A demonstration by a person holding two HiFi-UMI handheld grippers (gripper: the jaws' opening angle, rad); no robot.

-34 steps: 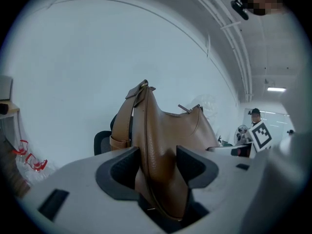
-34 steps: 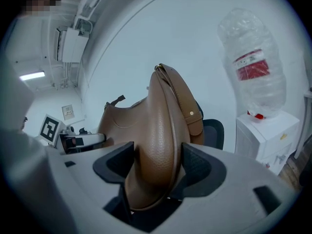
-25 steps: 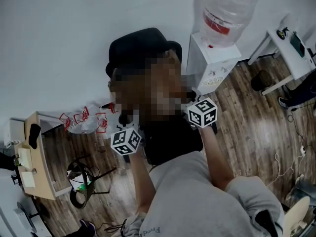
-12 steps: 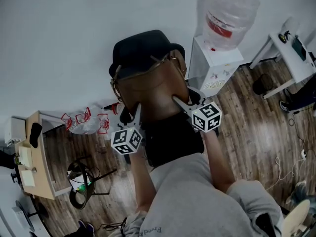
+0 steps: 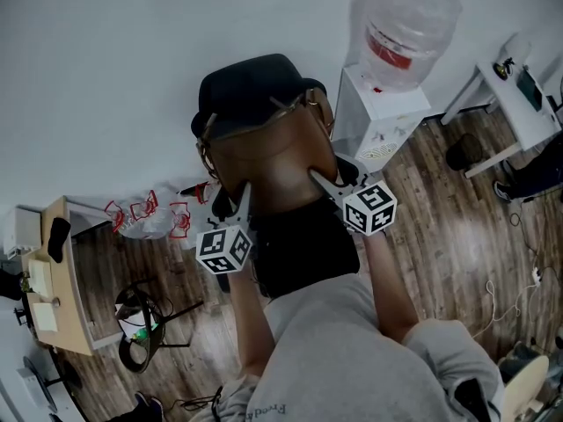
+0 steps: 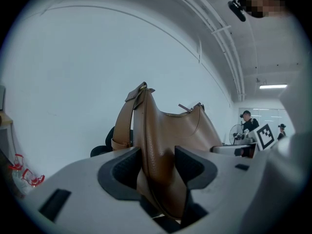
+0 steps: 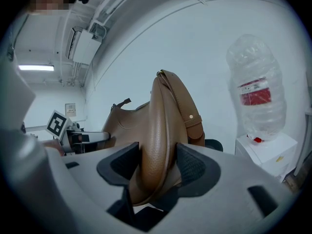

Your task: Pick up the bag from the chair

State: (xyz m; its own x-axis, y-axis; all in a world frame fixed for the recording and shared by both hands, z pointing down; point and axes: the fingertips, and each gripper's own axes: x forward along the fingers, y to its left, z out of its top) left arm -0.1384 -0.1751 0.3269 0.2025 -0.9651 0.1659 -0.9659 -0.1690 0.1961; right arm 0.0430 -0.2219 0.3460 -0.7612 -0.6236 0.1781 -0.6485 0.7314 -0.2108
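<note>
A brown leather bag (image 5: 273,161) with a shoulder strap hangs upright between my two grippers, in front of the black chair (image 5: 251,82). My left gripper (image 5: 242,199) is shut on the bag's left edge, and in the left gripper view the leather (image 6: 165,135) is pinched between the dark pads (image 6: 127,165). My right gripper (image 5: 318,180) is shut on the opposite edge, where the bag (image 7: 161,121) fills the gap between the jaws. The chair seat is mostly hidden behind the bag and my arms.
A white water dispenser (image 5: 380,117) with a clear bottle (image 7: 256,94) stands just right of the chair. A white desk (image 5: 519,95) is at far right, a wooden table (image 5: 62,280) at left. Red wire frames (image 5: 145,214) and a black stand (image 5: 145,319) sit on the floor.
Both grippers keep their hold on the bag. The right gripper has drifted slightly to the right; the left has barely moved.
</note>
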